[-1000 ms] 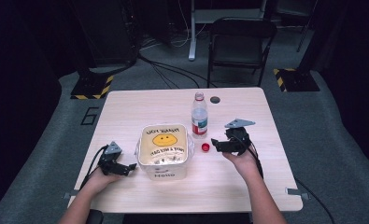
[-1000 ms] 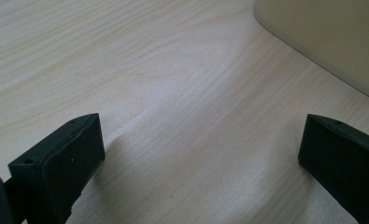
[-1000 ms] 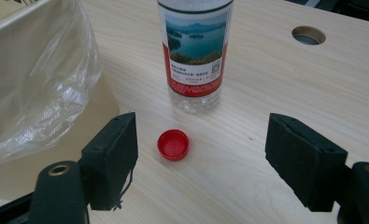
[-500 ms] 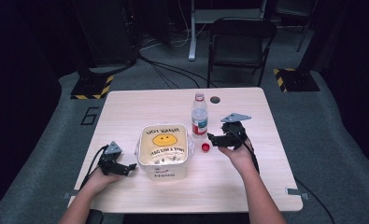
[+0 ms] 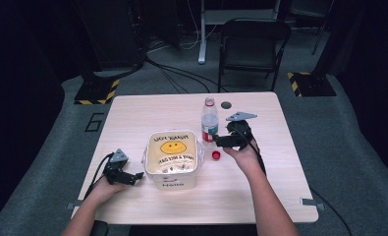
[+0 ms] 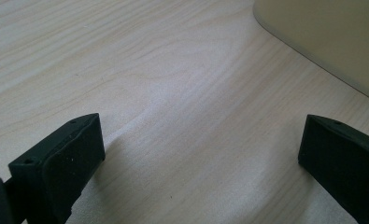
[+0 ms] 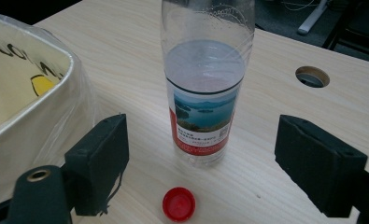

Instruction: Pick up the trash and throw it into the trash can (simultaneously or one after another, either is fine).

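Note:
A clear water bottle [image 5: 209,123] with a scenic label stands uncapped behind the tub; in the right gripper view the bottle [image 7: 205,79] rises straight ahead. Its red cap [image 5: 215,156] lies flat on the table, and that cap [image 7: 178,204] sits low between the jaws. My right gripper [image 5: 220,141] [image 7: 205,156] is open and points at the bottle's lower part. Its jaws have just been opening, and the pads press on nothing. My left gripper [image 5: 135,178] [image 6: 201,154] rests low over bare wood, open, left of the bag-lined tub [image 5: 173,157].
The tub [image 7: 28,107] carries a smiley-face bag and its corner [image 6: 327,42] lies close to the left gripper. A round hole [image 5: 225,104] [image 7: 312,76] pierces the wooden table [image 5: 290,172] behind the bottle. A black chair [image 5: 253,44] stands beyond the far edge.
The right gripper has moved left and away from the person, closer to the bottle, with its jaws wider. The left gripper, the bottle and the cap have stayed put.

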### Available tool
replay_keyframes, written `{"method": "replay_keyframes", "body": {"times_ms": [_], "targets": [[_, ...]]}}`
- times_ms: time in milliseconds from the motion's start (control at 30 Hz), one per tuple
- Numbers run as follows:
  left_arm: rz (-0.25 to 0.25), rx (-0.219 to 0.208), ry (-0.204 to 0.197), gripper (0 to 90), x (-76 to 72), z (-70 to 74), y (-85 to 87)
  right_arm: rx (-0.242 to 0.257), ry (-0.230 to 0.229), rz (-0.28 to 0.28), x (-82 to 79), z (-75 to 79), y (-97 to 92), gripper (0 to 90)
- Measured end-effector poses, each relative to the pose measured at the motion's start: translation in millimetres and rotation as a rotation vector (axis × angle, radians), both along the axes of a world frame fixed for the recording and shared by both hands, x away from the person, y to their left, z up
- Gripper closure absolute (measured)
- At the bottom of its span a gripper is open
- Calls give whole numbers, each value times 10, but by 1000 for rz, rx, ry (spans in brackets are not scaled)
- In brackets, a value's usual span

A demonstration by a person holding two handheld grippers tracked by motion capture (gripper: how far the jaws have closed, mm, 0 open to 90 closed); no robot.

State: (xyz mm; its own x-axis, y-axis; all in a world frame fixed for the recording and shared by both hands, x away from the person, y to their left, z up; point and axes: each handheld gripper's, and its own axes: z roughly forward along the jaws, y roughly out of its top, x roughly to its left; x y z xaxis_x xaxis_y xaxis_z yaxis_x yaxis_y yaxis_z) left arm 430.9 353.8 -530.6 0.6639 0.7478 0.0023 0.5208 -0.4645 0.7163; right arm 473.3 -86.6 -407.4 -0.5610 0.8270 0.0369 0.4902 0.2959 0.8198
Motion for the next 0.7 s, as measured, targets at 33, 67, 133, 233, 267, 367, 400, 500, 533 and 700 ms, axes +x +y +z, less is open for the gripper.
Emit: {"method": "replay_keyframes", "body": {"times_ms": [33, 67, 133, 233, 267, 367, 400, 500, 533, 700], "targets": [[0, 0, -1, 2, 1, 0, 0, -4, 0, -2, 15, 0, 13, 159], [0, -1, -1, 2, 1, -1, 0, -6, 1, -2, 32, -2, 26, 155], [0, -1, 0, 2, 1, 0, 0, -3, -2, 0, 61, -8, 47, 154], [-1, -1, 0, 2, 1, 0, 1, -11, 3, -14, 98, -22, 74, 149], [-1, 0, 0, 2, 2, 0, 1, -14, 3, -14, 111, -26, 81, 150], [0, -2, 1, 2, 1, -1, 0, -18, -6, -20, 137, -27, 107, 150], [0, -2, 1, 2, 1, -1, 0, -16, -6, -22, 143, -26, 113, 150], [0, -2, 2, 2, 1, -1, -1, -7, -6, -23, 171, -27, 135, 148], [-1, -2, 1, 2, 2, -1, 0, -4, -4, -22, 181, -28, 144, 146], [-1, -1, -1, 2, 3, -2, 0, -11, -11, -24, 241, -28, 188, 130]]}}
